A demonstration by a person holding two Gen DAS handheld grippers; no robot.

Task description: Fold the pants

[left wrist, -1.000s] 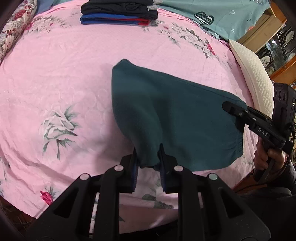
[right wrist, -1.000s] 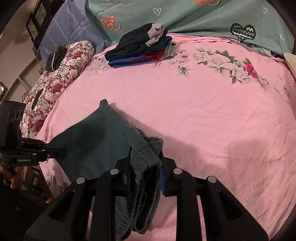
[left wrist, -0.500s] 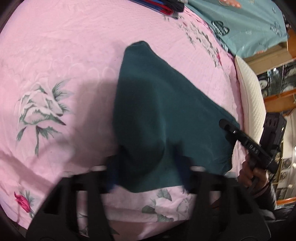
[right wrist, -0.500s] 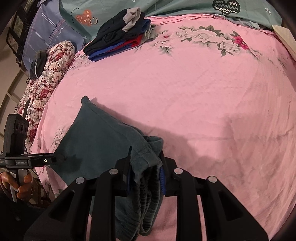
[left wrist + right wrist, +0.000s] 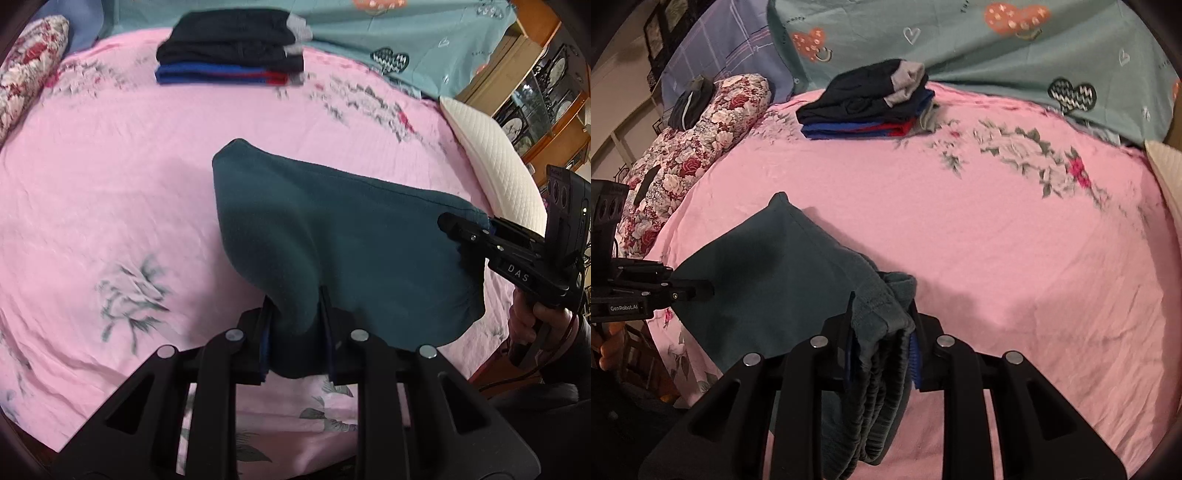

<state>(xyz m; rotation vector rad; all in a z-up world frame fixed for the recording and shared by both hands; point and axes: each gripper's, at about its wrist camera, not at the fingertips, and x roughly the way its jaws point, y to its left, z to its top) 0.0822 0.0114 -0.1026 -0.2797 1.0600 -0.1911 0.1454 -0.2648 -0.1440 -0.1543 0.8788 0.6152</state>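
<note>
Dark teal pants [image 5: 343, 236] are folded into a compact panel and held up between both grippers over the pink floral bed sheet [image 5: 110, 184]. My left gripper [image 5: 293, 306] is shut on one lower corner of the pants. My right gripper [image 5: 882, 314] is shut on the ribbed waistband end of the pants [image 5: 775, 266]. The right gripper also shows in the left wrist view [image 5: 465, 232], at the pants' far right edge. The left gripper shows in the right wrist view [image 5: 698, 290], at the left.
A stack of folded dark, blue and red clothes [image 5: 229, 55] lies at the far side of the bed, also in the right wrist view [image 5: 868, 107]. A floral pillow [image 5: 687, 147] lies left, a white pillow [image 5: 491, 158] and wooden shelves [image 5: 546, 92] right.
Both grippers swung down over the bed and back up, still holding the pants. The pants hang in much the same place as a second ago.
</note>
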